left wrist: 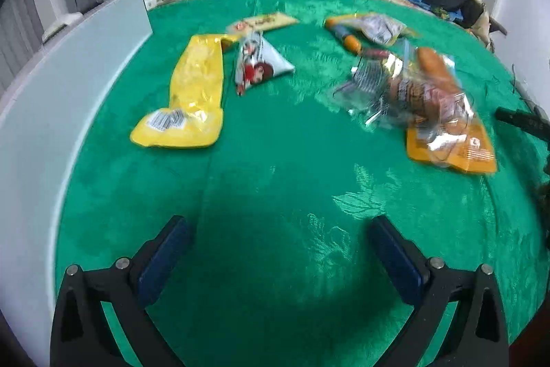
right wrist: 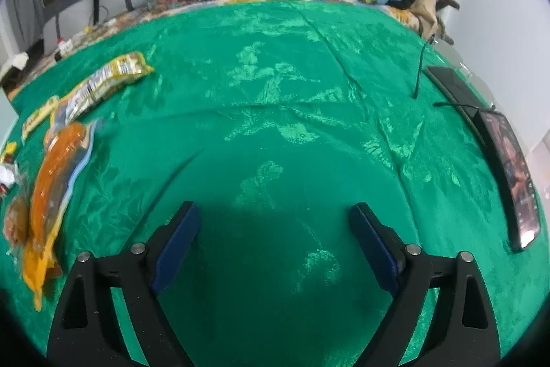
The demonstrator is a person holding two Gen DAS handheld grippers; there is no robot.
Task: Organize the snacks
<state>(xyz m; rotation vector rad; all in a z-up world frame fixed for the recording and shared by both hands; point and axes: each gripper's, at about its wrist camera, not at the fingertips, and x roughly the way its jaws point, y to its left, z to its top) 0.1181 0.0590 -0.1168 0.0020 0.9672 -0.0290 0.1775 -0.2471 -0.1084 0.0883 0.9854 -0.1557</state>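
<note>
Jaws of both the left gripper (left wrist: 278, 250) and right gripper (right wrist: 275, 236) spread empty; one yellow bag (left wrist: 192, 85) beyond.

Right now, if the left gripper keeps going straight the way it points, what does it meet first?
Most likely the bare green blanket. The left gripper is open with nothing between its fingers, angled down at the cloth. The yellow snack bag and the clear bread packet lie farther off to either side, though depth is hard to judge.

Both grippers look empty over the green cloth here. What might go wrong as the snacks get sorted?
The clear packets overlap in a heap, so one pinch may drag several. The phone and cable lie near the right gripper; a sweep might snag them. The cloth is wrinkled and could bunch.
</note>
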